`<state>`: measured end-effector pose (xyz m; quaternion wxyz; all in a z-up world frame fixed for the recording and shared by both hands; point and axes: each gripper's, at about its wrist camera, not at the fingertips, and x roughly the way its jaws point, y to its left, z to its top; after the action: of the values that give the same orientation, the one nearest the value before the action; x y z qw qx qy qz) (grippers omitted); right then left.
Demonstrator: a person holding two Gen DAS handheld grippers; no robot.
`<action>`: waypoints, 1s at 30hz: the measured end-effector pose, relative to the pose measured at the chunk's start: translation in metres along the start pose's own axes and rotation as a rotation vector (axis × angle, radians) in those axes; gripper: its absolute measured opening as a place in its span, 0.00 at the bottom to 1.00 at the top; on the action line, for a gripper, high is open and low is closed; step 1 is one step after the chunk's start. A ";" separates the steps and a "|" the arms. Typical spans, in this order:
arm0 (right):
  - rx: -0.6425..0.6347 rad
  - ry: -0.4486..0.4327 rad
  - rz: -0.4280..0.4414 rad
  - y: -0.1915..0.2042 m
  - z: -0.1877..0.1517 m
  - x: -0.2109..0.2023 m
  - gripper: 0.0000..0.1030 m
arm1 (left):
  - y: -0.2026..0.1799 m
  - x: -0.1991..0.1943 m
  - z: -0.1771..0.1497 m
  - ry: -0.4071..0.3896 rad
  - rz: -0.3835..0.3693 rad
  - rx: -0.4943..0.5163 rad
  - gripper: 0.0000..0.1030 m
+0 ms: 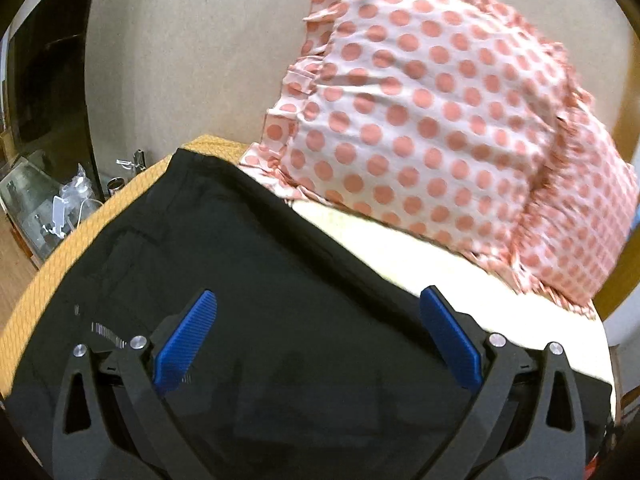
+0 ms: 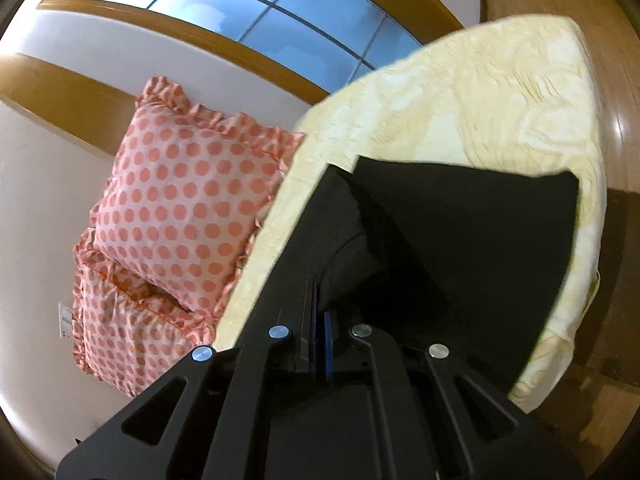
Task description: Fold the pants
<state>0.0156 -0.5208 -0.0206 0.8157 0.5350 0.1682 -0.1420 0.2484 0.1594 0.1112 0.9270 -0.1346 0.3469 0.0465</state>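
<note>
The black pants (image 1: 248, 264) lie spread on the cream bedsheet (image 2: 480, 92), directly under both tools. The left gripper (image 1: 318, 308) hangs over them with its blue pads wide apart, holding nothing. The right gripper (image 2: 320, 320) has its pads pressed together on a fold of the pants. Ahead of the left gripper sit polka-dot pillows (image 1: 420, 100) against a beige wall (image 1: 192, 60); a window (image 2: 248, 12) lies beyond the right one.

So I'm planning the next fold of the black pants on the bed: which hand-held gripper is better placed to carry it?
Probably the right hand-held gripper: its jaws look shut on the black fabric pants. The left hand-held gripper is open above the cloth, holding nothing.
</note>
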 end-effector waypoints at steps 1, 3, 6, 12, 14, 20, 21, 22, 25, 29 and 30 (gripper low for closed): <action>0.009 0.007 -0.002 -0.003 0.000 0.003 0.03 | -0.001 0.010 0.009 0.018 0.015 0.004 0.98; 0.011 0.015 0.000 -0.006 -0.001 0.003 0.03 | -0.006 0.039 0.029 0.061 0.022 0.011 0.98; 0.006 0.023 -0.002 -0.008 -0.001 0.005 0.03 | -0.003 0.081 0.049 0.133 0.032 -0.011 0.98; -0.028 0.029 -0.006 -0.002 0.001 0.007 0.03 | 0.028 0.154 0.060 0.320 0.000 -0.215 0.58; -0.039 0.030 -0.008 0.000 0.003 0.009 0.03 | 0.041 0.164 0.056 0.333 -0.028 -0.300 0.43; -0.093 0.014 0.015 0.016 0.015 0.009 0.03 | 0.062 0.126 0.042 0.266 -0.053 -0.311 0.11; -0.104 0.004 0.019 0.020 0.018 0.008 0.03 | 0.063 0.108 0.039 0.240 -0.057 -0.294 0.11; -0.113 -0.006 0.025 0.024 0.021 0.005 0.03 | 0.064 0.082 0.034 0.201 -0.063 -0.272 0.11; -0.141 -0.048 0.050 0.038 0.031 -0.009 0.03 | 0.069 0.011 0.014 0.100 -0.080 -0.227 0.11; -0.175 -0.106 0.027 0.039 0.036 -0.032 0.03 | 0.087 -0.094 -0.051 -0.022 -0.065 -0.217 0.11; -0.165 -0.101 0.009 0.033 0.036 -0.034 0.03 | 0.092 -0.107 -0.070 -0.027 -0.055 -0.224 0.11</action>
<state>0.0033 -0.5395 0.0341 0.8650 0.4589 0.1356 -0.1510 0.1071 0.2285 0.1106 0.9117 -0.2461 0.3233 0.0615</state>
